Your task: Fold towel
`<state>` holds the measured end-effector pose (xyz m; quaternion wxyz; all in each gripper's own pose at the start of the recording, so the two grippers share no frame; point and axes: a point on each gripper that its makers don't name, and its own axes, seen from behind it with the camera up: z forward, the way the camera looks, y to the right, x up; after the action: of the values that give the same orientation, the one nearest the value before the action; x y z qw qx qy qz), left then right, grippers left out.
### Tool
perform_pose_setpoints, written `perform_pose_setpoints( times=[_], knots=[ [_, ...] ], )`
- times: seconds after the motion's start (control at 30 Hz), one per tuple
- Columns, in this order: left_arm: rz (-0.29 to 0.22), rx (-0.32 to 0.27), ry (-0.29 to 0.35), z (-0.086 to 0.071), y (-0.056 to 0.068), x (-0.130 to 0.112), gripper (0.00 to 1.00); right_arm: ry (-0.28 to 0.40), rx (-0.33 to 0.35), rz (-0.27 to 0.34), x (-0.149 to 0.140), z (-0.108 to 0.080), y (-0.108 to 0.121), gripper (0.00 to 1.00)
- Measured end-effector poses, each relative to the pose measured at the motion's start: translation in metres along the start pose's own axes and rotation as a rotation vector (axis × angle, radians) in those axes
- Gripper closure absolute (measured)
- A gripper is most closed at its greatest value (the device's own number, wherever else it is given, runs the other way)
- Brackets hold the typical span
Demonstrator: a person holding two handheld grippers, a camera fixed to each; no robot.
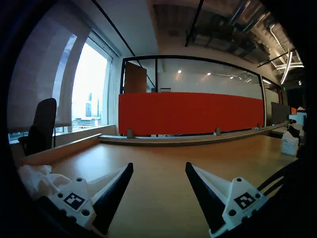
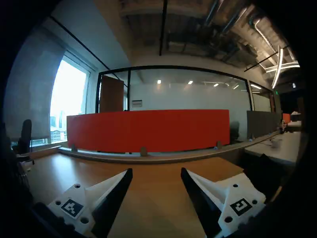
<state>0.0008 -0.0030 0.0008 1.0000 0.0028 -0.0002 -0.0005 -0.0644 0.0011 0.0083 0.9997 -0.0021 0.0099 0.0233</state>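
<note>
1. Two grippers, the left gripper [image 1: 158,163] and the right gripper [image 2: 156,169], hang over the desk [image 1: 166,150] with fingers spread wide and empty.
2. Crumpled white towel [image 1: 37,178] lies on the desk, partly hidden behind one left gripper finger.

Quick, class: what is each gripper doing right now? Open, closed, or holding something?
Left gripper: open, holding nothing.
Right gripper: open, holding nothing.
</note>
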Motion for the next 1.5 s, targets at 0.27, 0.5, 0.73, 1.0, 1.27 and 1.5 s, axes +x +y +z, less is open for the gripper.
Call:
perform_pose_setpoints(
  times=[0.27,0.5,0.73,1.0,1.27,1.5],
  knots=[
    [0.000,0.000,0.000,0.000,0.000,0.000,0.02,-0.027,0.001,0.003,-0.028,-0.001,0.005,0.06],
    [0.000,0.000,0.000,0.000,0.000,0.000,0.02,-0.042,-0.008,0.005,-0.046,0.001,0.010,0.06],
    [0.000,0.000,0.000,0.000,0.000,0.000,0.02,-0.046,-0.032,0.008,-0.056,0.002,0.017,0.06],
    [0.000,0.000,0.000,0.000,-0.001,0.000,0.02,-0.049,-0.011,0.005,-0.062,0.003,0.007,0.06],
    [0.000,0.000,0.000,0.000,-0.001,-0.001,0.02,-0.044,-0.009,0.017,-0.064,0.004,0.005,0.06],
    [0.000,0.000,0.000,0.000,-0.001,0.000,0.02,-0.033,-0.001,0.001,-0.061,0.000,0.001,0.05]
  ],
)
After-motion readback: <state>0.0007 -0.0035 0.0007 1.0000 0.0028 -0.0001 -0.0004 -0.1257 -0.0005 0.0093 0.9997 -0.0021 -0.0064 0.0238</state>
